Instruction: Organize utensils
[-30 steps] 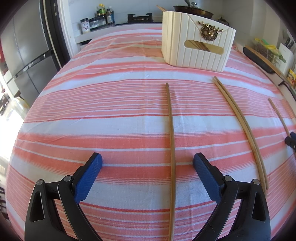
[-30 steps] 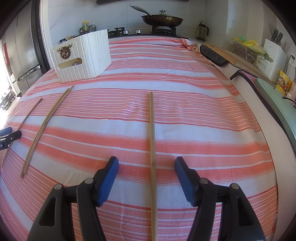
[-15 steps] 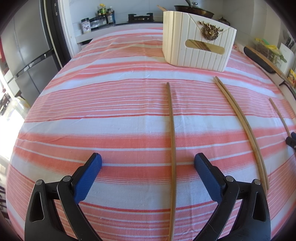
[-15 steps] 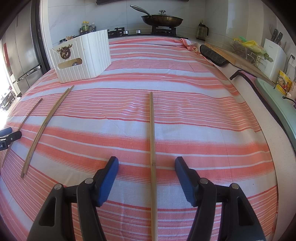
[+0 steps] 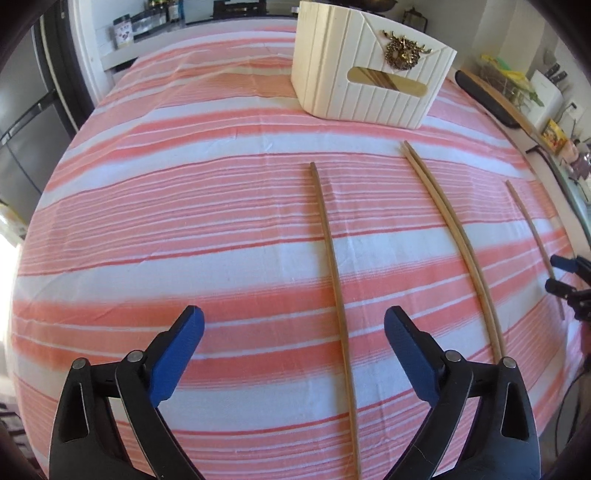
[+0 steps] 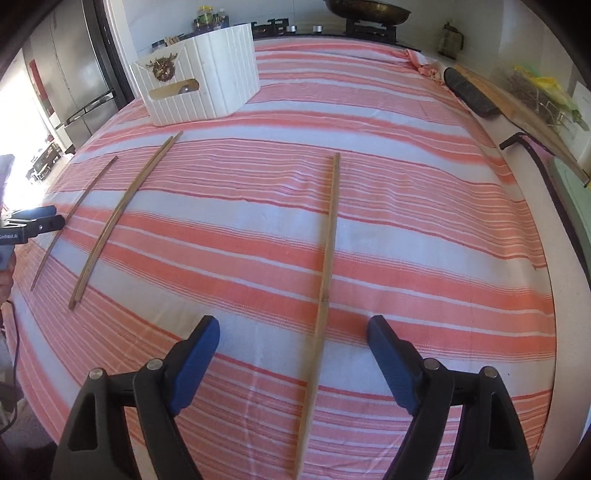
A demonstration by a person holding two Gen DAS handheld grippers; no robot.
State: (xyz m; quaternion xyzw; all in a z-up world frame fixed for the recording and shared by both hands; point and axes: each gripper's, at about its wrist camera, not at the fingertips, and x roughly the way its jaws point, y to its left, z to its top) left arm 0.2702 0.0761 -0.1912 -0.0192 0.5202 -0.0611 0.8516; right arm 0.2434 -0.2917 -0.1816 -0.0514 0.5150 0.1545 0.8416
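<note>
Several wooden chopsticks lie on the striped tablecloth (image 5: pixel 184 221). In the left wrist view one chopstick (image 5: pixel 330 258) runs between the blue fingers of my left gripper (image 5: pixel 293 325), closer to the right pad and untouched; the jaws stand wide and are closing slightly. A pair of chopsticks (image 5: pixel 463 240) lies to its right. A white slatted holder (image 5: pixel 369 74) stands behind. In the right wrist view my right gripper (image 6: pixel 293 330) straddles another single chopstick (image 6: pixel 330 240) without touching it, its jaws opening. The pair (image 6: pixel 110 221) and the holder (image 6: pixel 199 85) are to the left.
A stove with a pan (image 6: pixel 369 11) stands beyond the table's far edge, a fridge (image 6: pixel 81 85) at the far left. A dark board (image 6: pixel 469 92) and a counter line the right side. Each gripper's tip shows at the edge of the other's view.
The right gripper's jaws have spread wider around its chopstick. The left jaws have narrowed a little. Both views have tipped slightly downward; no chopstick has moved.
</note>
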